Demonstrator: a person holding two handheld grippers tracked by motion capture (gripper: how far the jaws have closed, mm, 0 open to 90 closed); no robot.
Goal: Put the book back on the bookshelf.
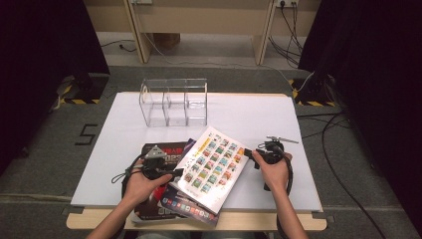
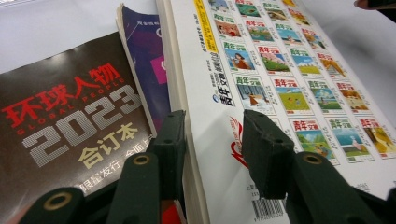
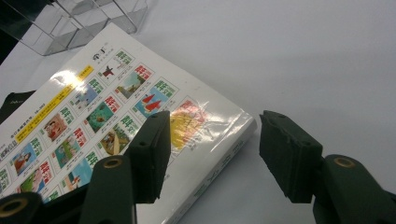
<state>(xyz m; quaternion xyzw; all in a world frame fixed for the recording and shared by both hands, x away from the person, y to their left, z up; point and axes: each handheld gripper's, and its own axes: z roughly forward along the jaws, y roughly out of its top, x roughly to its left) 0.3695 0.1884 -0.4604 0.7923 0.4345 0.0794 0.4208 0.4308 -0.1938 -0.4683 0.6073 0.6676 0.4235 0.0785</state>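
- The room around is dark at both sides in the high view, behind black curtains; beyond the bench there is a grey floor with cables and a wooden frame, and its details are hard to make out.
- The bench (image 1: 259, 112) has a white sheet on its top. Its near edge is partly covered by the person's forearms.
- The clear organiser (image 1: 173, 102) stands far ahead of both grippers, well apart from them. In the right gripper view its upper part is cut off by the frame.
- The white book (image 1: 211, 164) with many small colour pictures lies tilted between the two grippers, on top of the other books.
- The dark magazine (image 2: 70, 126) with "2023" on it lies under the white book, at the outer side of the left gripper. Its lower part is hidden by the hand in the high view.
- A purple book (image 2: 147, 70) is between these two; most of it is covered.
- The left gripper (image 2: 212, 140) is half open. Its jaws stand on both sides of the white book's edge, but I cannot tell if the pads press it.
- The right gripper (image 3: 212, 154) is wide open, holding nothing. The corner of the white book lies between its jaws; the pads do not touch it.
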